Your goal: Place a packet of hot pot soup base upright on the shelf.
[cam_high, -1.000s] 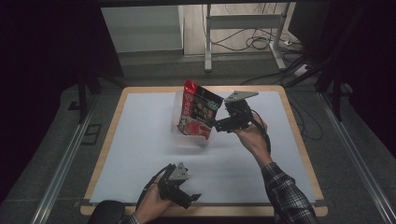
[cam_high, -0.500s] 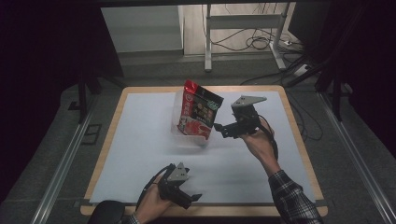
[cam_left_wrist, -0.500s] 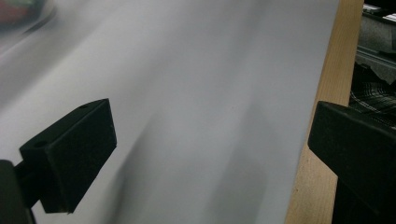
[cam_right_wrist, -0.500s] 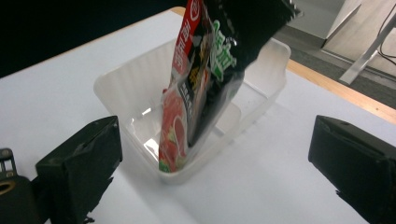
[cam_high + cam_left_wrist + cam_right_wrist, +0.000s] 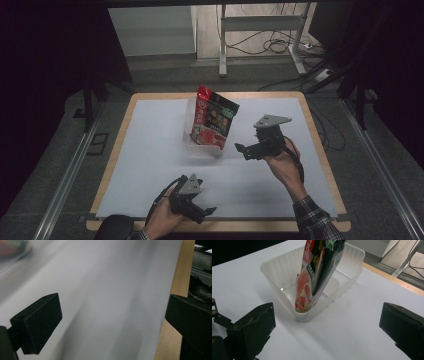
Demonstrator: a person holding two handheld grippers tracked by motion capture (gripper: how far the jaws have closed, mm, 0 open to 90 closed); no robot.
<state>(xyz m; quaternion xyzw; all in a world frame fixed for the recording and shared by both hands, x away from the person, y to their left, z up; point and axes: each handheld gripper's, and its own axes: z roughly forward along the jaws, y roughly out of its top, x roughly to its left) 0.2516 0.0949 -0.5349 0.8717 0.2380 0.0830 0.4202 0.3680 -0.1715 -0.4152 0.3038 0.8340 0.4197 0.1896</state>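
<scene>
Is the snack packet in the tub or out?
In. The packet stands on end inside the translucent tub, leaning on its near wall, with its top sticking well above the rim.

We see a white sheet [image 5: 150, 165] lying on a wooden table [image 5: 320, 150]. Far behind the table stands a metal frame [image 5: 260, 22], and black cables [image 5: 275, 47] lie on the floor near it. On the left a grey rail [image 5: 65, 180] runs beside the table.
</scene>
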